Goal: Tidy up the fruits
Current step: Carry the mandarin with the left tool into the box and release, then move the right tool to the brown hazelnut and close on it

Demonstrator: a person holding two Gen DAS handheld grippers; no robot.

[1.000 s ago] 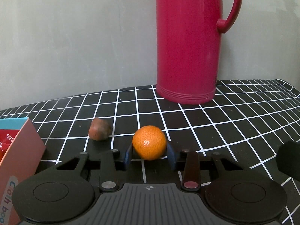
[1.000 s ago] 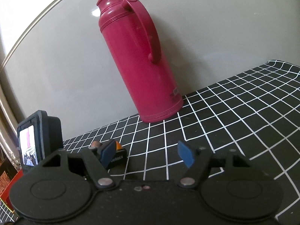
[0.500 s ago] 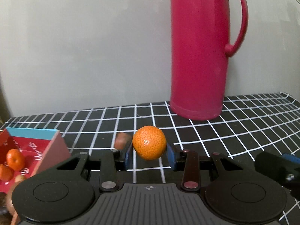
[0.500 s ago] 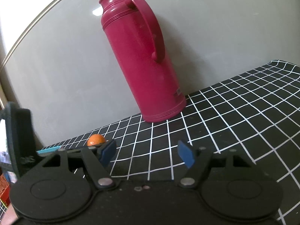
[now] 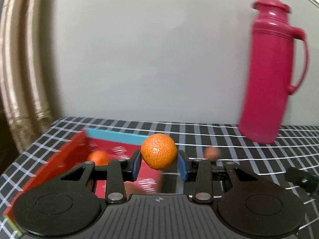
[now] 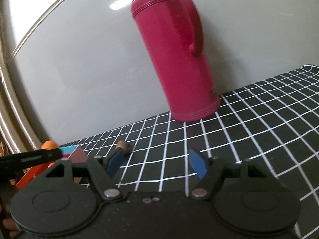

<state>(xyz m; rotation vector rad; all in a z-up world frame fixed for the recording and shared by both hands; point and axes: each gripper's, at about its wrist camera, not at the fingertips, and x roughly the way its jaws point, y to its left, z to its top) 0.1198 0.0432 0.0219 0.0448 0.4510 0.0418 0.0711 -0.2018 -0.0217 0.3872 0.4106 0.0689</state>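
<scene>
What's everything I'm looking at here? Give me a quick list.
held orange: one, orange, between the left gripper's pads, above the box's edge
orange in box: one, orange, blurred
box: one, red with teal rim, table's left end
small brown fruit: one, brown, on the cloth beside the box
flask: one, magenta, upright by the wall
tablecloth: one, black with white grid
left gripper: black, blue pads, shut on the orange
right gripper: black, blue pads, open, empty

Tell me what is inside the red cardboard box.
Inside the red cardboard box one blurred orange tangerine shows. The left gripper and its held tangerine cover the rest.
</scene>
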